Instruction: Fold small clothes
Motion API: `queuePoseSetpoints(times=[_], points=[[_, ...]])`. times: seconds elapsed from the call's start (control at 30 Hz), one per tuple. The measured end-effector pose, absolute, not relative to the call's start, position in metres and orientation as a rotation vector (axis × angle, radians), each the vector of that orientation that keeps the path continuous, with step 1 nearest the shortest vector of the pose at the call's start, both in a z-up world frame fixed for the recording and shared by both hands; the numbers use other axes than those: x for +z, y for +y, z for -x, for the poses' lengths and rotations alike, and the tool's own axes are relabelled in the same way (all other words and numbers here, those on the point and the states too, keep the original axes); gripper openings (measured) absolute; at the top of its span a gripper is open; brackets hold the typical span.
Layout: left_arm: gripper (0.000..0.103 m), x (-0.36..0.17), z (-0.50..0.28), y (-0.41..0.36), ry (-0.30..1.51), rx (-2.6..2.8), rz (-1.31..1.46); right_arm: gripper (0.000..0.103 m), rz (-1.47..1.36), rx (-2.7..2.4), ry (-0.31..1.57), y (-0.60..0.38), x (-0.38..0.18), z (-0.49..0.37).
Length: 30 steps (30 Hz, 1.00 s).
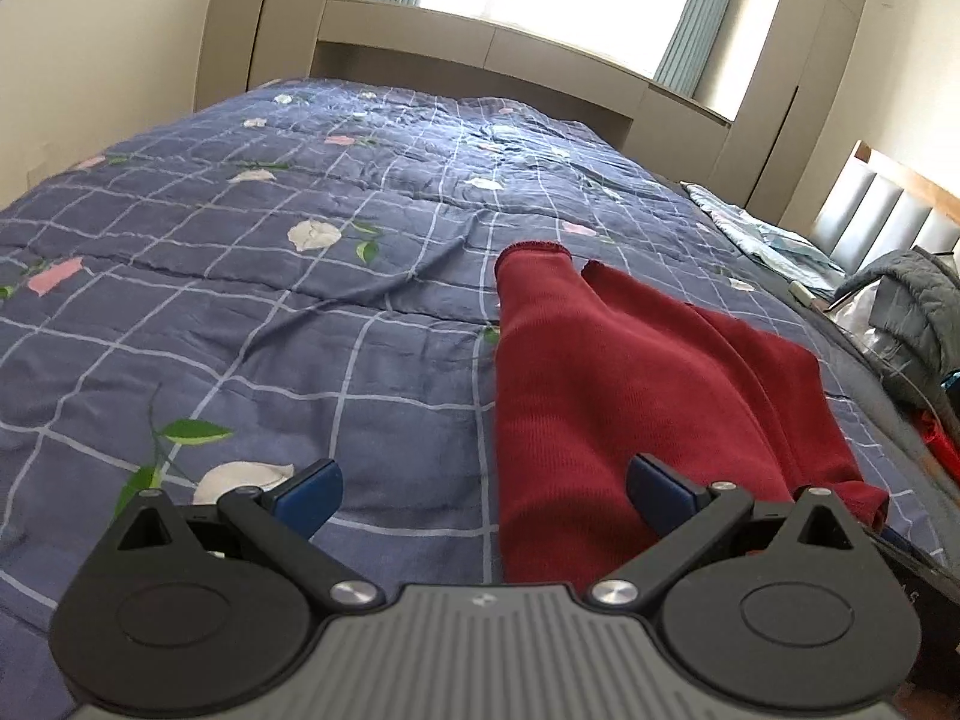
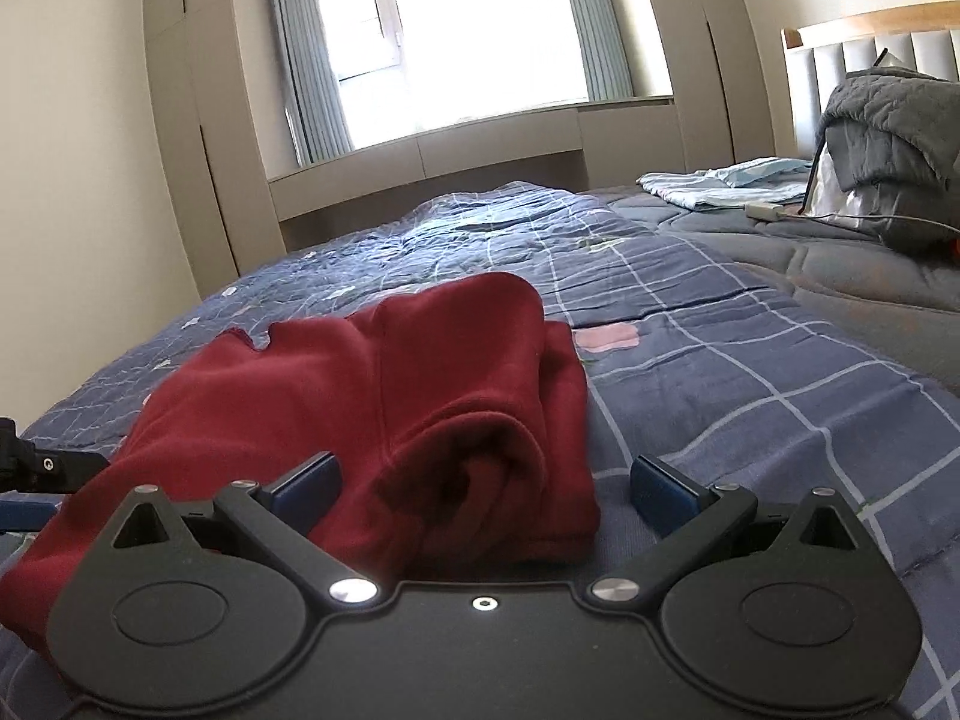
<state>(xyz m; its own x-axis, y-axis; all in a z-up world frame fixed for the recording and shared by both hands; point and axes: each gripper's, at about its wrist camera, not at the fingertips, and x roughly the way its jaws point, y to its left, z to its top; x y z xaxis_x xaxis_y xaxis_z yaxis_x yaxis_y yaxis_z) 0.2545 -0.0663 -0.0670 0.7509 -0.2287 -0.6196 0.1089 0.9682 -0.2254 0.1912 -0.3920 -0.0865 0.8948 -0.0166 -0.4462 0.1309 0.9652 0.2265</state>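
Note:
A dark red knit garment [image 1: 624, 384] lies on the blue checked quilt [image 1: 270, 312], with two narrow ends stretching away from me. My left gripper [image 1: 483, 495] is open low over the garment's left edge, its right pad above the red cloth and its left pad above the quilt. In the right wrist view the same garment [image 2: 372, 396] is partly folded, and a rolled opening faces me. My right gripper [image 2: 483, 492] is open just before that near end, nothing between its blue pads. The left gripper's black body [image 2: 36, 468] shows at the left edge.
A grey padded jacket [image 2: 888, 138] is heaped by the headboard [image 2: 876, 42] at the right. A light blue folded cloth [image 2: 720, 183] and a white cable adapter [image 2: 765, 211] lie on the far bed. Wardrobes and a bright window stand beyond the bed.

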Motion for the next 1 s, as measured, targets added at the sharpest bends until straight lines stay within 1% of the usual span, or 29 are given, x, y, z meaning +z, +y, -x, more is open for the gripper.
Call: queuePoseSetpoints(times=[0.17, 0.3, 0.5, 0.87, 1.0], points=[[0.102, -0.059, -0.250, -0.069, 0.674, -0.178, 0.151, 0.102, -0.293, -0.058, 0.440, -0.398, -0.088, -0.188], [0.103, -0.054, -0.250, -0.063, 0.677, -0.211, 0.199, 0.103, -0.333, -0.033, 0.422, -0.404, -0.089, -0.185], [0.103, -0.067, -0.257, -0.056, 0.719, -0.241, 0.347, 0.103, -0.338, -0.029, 0.416, -0.404, -0.089, -0.185], [0.103, -0.087, -0.269, -0.050, 0.758, -0.282, 0.434, 0.103, -0.369, -0.017, 0.428, -0.407, -0.089, -0.187], [0.103, -0.089, -0.274, -0.046, 0.769, -0.317, 0.430, 0.103, -0.423, 0.029, 0.466, -0.416, -0.085, -0.195]])
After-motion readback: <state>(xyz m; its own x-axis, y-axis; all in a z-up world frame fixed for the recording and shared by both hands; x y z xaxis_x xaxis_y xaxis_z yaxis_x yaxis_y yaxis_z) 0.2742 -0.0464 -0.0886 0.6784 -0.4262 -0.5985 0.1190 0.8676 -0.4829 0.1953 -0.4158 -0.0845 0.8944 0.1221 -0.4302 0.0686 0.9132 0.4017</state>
